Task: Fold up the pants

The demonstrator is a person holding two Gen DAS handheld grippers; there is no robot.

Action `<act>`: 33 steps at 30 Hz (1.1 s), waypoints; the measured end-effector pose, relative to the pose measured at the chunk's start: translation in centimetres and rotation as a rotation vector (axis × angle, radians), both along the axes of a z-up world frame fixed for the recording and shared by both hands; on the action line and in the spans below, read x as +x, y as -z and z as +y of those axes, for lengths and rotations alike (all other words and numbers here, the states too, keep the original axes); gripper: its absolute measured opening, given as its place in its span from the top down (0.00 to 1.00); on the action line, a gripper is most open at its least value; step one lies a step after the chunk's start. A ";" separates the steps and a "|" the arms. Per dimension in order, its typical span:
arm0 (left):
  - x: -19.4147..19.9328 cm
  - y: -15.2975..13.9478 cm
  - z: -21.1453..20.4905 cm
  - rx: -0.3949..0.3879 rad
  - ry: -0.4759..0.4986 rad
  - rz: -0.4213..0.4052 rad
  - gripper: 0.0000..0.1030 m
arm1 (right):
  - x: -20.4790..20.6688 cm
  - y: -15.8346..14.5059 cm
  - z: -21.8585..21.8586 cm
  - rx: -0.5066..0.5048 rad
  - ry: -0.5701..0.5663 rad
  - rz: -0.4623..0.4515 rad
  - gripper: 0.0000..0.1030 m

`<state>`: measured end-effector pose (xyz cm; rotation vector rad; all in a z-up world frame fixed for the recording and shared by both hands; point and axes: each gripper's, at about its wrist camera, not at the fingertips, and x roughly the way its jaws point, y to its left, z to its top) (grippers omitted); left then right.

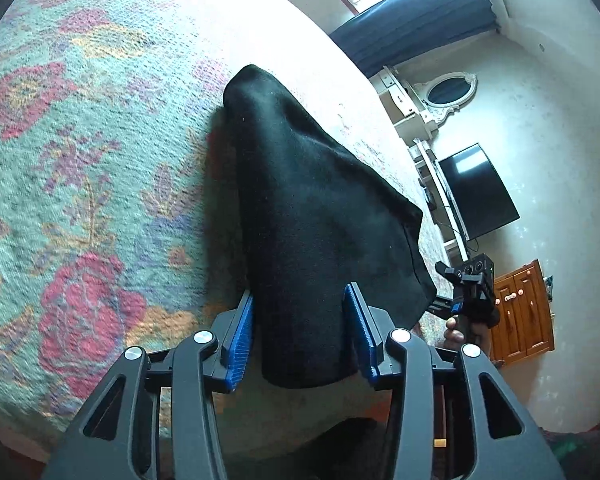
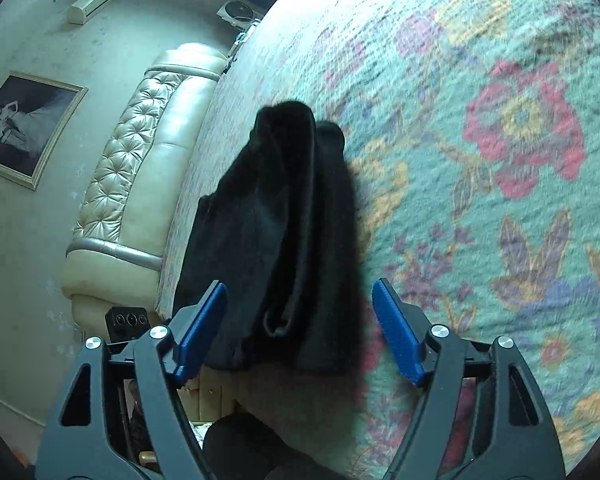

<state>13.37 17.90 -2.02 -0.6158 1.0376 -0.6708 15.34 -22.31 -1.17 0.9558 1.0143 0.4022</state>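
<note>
On the floral woven bedspread the black fleece pants lay already folded into a narrow stack, your left gripper and right gripper both released, leaving at most a final tidy.

The pants are plain black. The bedspread under them is pale green with red, pink, yellow and purple flowers. Both grippers have blue pads on black frames.
</note>
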 end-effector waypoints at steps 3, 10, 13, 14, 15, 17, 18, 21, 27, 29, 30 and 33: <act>1.4 -0.4 -0.1 -0.070 0.038 -0.015 0.55 | 2.8 0.4 -0.6 0.007 0.007 -0.013 0.24; 0.6 0.2 0.5 -0.076 0.203 -0.006 0.37 | 8.2 1.9 -0.4 0.017 0.020 -0.020 0.24; -0.7 0.7 2.8 -0.061 0.146 -0.012 0.37 | 9.3 2.0 -0.1 0.050 0.010 -0.024 0.28; -0.7 0.7 3.8 -0.100 0.121 -0.005 0.37 | 9.6 2.0 0.1 0.040 -0.002 -0.018 0.46; -0.8 0.5 4.9 -0.152 0.085 -0.014 0.37 | 9.8 2.2 0.2 0.026 -0.009 -0.011 0.54; -0.8 -0.1 7.2 -0.208 -0.010 -0.053 0.36 | 10.1 2.7 0.3 0.033 -0.010 0.002 0.61; -0.7 -0.3 7.6 -0.223 -0.040 -0.056 0.35 | 10.1 2.9 0.3 0.047 -0.004 -0.001 0.62; 1.6 -0.8 6.9 -0.187 -0.105 -0.047 0.35 | 9.8 3.5 -0.5 0.074 0.004 -0.008 0.65; 7.5 1.1 1.2 -0.216 -0.003 0.043 0.35 | 9.3 4.0 -1.1 0.077 0.011 -0.009 0.67; 8.8 1.7 -0.2 -0.203 -0.001 0.053 0.33 | 9.1 4.0 -1.2 0.067 0.013 -0.009 0.67; 9.4 2.1 -0.5 -0.201 -0.001 0.063 0.30 | 9.1 4.0 -1.2 0.067 0.013 -0.011 0.67; 10.8 2.4 -1.8 -0.120 -0.016 0.054 0.42 | 9.1 4.0 -1.2 0.075 0.013 -0.015 0.67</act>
